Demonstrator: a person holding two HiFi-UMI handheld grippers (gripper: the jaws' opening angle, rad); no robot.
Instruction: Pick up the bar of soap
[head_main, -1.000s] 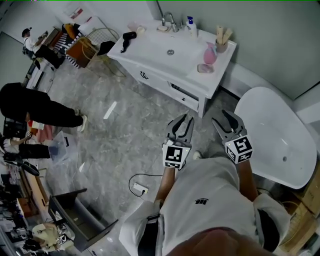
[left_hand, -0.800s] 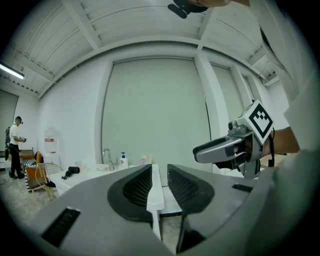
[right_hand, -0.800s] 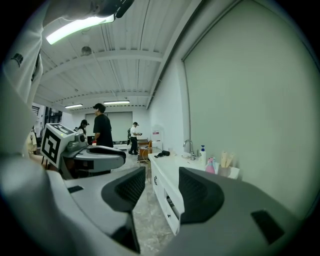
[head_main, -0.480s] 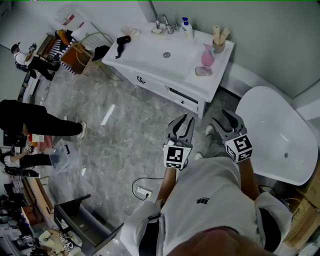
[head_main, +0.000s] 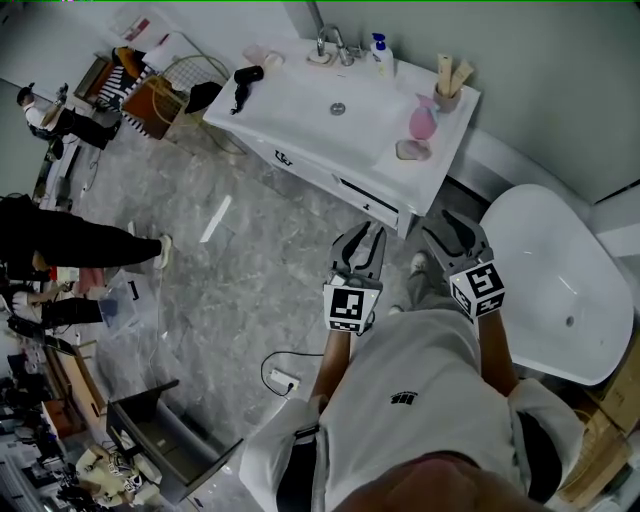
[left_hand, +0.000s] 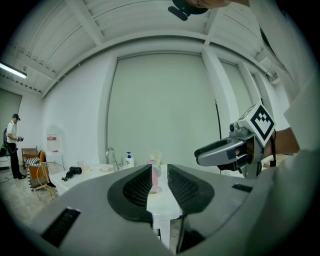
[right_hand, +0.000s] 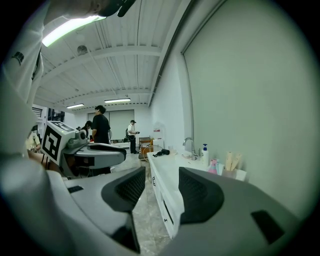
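hair dryer: vanity left end | pump bottle: beside faucet | bathtub: right of vanity

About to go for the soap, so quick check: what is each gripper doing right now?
Left gripper: open by a narrow gap, holding nothing.
Right gripper: open wider, holding nothing.

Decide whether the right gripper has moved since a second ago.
Yes: the right gripper has edged slightly nearer the front corner of the white vanity.

Tabletop stock, as we count it
One bar of soap, one hair dryer, one pump bottle, one pink bottle, one tap; two grippers: left tongs, right tongs.
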